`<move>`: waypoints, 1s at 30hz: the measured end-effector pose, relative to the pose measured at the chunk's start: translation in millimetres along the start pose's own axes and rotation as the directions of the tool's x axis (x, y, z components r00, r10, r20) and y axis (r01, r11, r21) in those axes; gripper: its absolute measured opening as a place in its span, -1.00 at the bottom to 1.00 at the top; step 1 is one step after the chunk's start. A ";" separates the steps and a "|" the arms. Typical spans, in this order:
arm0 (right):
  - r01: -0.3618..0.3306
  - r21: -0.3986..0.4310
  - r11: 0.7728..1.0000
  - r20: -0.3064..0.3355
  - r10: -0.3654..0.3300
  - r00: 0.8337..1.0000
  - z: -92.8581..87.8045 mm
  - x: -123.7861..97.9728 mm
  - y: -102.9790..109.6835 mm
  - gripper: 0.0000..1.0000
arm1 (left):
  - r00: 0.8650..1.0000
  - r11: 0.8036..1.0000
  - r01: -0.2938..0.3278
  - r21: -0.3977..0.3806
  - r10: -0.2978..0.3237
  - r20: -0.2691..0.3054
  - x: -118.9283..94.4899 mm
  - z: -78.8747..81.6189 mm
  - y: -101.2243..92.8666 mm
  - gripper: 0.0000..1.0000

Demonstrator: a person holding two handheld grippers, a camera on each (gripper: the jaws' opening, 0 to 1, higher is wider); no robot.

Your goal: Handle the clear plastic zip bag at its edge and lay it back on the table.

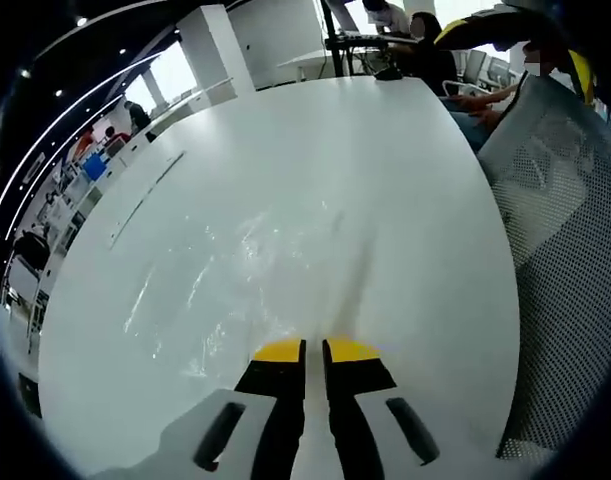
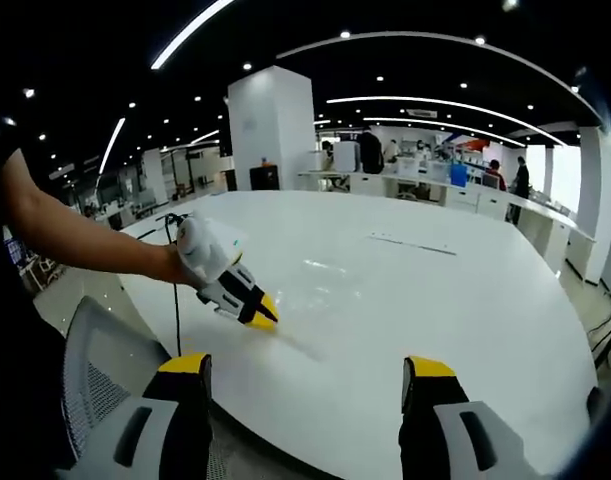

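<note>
Clear zip bag [image 1: 235, 290] lies flat on the white desk [image 1: 405, 200], nearly invisible, just faint wrinkles and glare. Left claw [image 1: 314, 347] narrow, yellow tips nearly together at the bag's near edge; whether it pinches the film is unclear. Right claw [image 2: 307, 372] wide apart, off the desk's edge, holding nothing.
</note>
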State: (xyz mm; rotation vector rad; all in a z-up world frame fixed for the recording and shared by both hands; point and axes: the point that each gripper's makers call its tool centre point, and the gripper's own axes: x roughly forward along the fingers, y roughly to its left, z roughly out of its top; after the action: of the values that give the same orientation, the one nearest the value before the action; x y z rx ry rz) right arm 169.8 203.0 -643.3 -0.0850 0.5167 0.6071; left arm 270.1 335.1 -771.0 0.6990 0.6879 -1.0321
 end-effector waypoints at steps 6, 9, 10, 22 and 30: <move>-0.013 -0.003 1.000 0.004 0.013 1.000 -0.7 1.5 1.6 0.55 | 0.999 0.997 0.045 -0.070 -0.044 0.010 -12.2 4.1 -8.4 -0.77; -0.014 -0.002 1.000 0.001 0.014 1.000 -1.2 1.7 2.5 0.56 | 0.999 0.997 0.045 -0.069 -0.043 0.024 -20.0 6.2 -10.6 -0.74; -0.014 -0.003 1.000 0.001 0.014 1.000 -1.3 1.8 2.6 0.56 | 0.999 0.996 0.038 -0.076 -0.036 0.039 -19.9 7.5 -8.6 -0.73; -0.054 0.006 0.999 0.005 0.054 0.999 -7.5 4.5 5.1 0.57 | 0.983 0.991 0.011 -0.135 0.014 0.182 -62.1 29.1 -12.9 -0.59; -0.062 0.006 0.998 0.018 0.061 0.998 -8.7 6.0 5.3 0.59 | 0.963 0.985 -0.016 -0.173 0.061 0.262 -95.7 42.8 -13.8 -0.48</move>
State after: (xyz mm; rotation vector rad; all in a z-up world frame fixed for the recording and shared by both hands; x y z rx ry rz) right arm 167.2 208.6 -653.3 -0.0576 0.5052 0.6657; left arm 231.2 345.9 -673.3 0.4143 0.5183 -0.9965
